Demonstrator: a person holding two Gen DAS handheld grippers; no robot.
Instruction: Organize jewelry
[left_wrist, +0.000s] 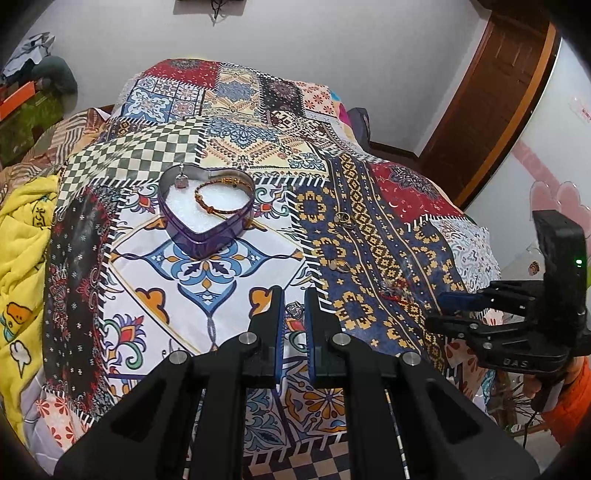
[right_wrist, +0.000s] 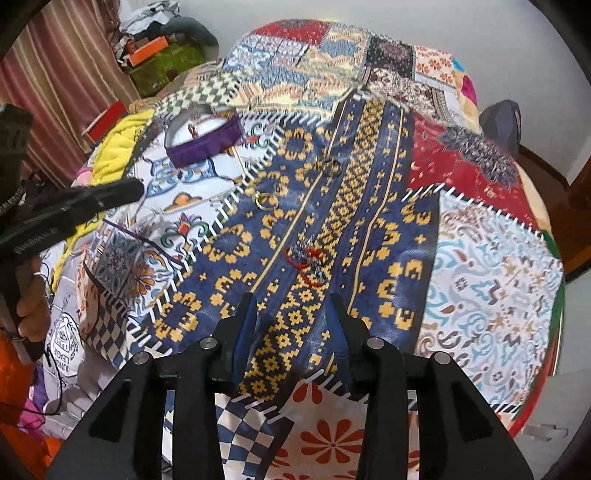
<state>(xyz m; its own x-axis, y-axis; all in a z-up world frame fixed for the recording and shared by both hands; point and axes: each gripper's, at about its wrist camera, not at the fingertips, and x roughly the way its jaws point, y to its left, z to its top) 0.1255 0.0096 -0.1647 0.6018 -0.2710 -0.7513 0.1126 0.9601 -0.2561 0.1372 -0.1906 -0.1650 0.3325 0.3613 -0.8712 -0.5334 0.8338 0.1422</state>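
Observation:
A purple heart-shaped box (left_wrist: 207, 206) sits on the patchwork quilt and holds a braided orange bracelet (left_wrist: 225, 197) and a small charm (left_wrist: 181, 181); it also shows in the right wrist view (right_wrist: 203, 138). My left gripper (left_wrist: 294, 308) is nearly closed around a small silver piece of jewelry (left_wrist: 294, 309) on the quilt, jaws a narrow gap apart. My right gripper (right_wrist: 291, 306) is open above the blue and yellow patch, just short of a red beaded bracelet (right_wrist: 308, 262). A gold ring (right_wrist: 266, 201) and dark rings (right_wrist: 330, 165) lie farther off.
The quilt (right_wrist: 480, 258) covers a bed. A yellow blanket (left_wrist: 22, 240) lies at the left. A wooden door (left_wrist: 498, 92) stands at the right, cluttered shelves (right_wrist: 159, 55) at the far left. My right gripper shows in the left wrist view (left_wrist: 443, 306).

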